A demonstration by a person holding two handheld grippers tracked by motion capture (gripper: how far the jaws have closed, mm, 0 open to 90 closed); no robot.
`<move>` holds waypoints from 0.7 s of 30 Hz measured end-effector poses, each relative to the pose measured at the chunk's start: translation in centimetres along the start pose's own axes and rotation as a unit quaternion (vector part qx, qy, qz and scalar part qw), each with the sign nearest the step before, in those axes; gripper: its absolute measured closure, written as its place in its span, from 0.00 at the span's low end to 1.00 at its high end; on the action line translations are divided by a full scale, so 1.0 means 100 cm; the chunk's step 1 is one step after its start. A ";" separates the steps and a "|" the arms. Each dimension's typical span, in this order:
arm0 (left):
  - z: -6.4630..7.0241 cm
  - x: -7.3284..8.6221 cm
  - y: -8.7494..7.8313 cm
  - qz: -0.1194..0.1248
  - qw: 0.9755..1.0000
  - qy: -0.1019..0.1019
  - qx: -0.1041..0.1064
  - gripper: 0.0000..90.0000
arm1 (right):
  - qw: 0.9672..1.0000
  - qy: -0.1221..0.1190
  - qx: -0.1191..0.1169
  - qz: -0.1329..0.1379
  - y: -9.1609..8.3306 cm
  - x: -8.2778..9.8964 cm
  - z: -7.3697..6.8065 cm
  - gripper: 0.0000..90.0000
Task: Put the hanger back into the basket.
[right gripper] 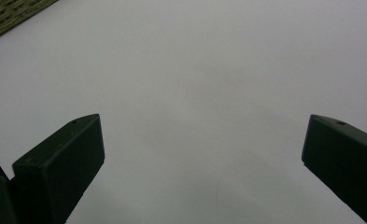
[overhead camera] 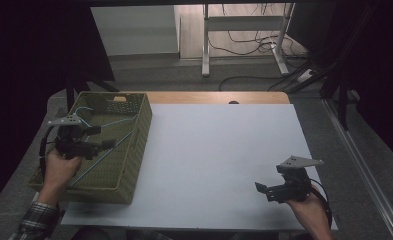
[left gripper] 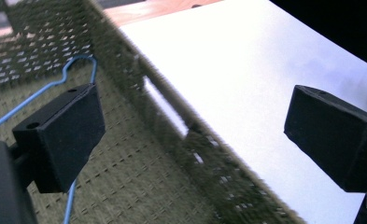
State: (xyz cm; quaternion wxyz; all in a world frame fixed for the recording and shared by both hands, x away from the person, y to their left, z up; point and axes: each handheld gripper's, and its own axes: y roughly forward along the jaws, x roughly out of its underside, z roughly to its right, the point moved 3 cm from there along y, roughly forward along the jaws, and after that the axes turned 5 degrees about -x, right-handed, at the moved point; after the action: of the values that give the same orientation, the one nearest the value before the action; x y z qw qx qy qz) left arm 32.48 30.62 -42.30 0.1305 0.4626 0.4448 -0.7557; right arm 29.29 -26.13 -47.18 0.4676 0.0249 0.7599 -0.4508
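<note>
The left gripper (overhead camera: 101, 137) hangs over the basket (overhead camera: 134, 150), pointing toward the white mat (overhead camera: 219, 160), jaws wide and empty. The blue hanger (left gripper: 81, 63) lies in the basket. The right gripper (overhead camera: 262, 191) rests low over the mat, wide and empty.

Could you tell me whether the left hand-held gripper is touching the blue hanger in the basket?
Apart: in the left gripper view the left hand-held gripper is open, held above the blue hanger lying in the basket.

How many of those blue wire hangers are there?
1. The blue hanger lies inside the woven basket, at the table's left, beneath the open left tongs. Another could be hidden behind the hand.
</note>
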 end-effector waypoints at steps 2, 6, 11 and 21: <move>0.010 -0.001 -0.001 0.001 1.000 0.010 0.000 0.05 | 1.000 0.001 0.001 0.000 -0.001 0.000 0.000 0.00; 0.026 -0.002 -0.001 0.003 1.000 0.031 0.003 0.04 | 1.000 0.002 0.004 0.003 -0.003 0.000 0.001 0.00; 0.043 -0.001 0.001 0.001 0.999 0.046 0.005 0.03 | 1.000 0.005 0.008 0.008 -0.007 0.001 0.004 0.00; 0.072 0.014 0.014 0.009 0.999 0.047 0.017 0.02 | 1.000 0.011 0.015 0.013 -0.014 0.004 0.009 0.00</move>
State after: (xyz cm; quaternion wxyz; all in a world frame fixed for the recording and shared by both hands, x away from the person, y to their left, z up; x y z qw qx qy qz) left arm 28.44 24.41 -42.92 0.1088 0.5036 0.4335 -0.7393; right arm 29.06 -27.75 -46.74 0.4645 0.0466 0.7576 -0.4562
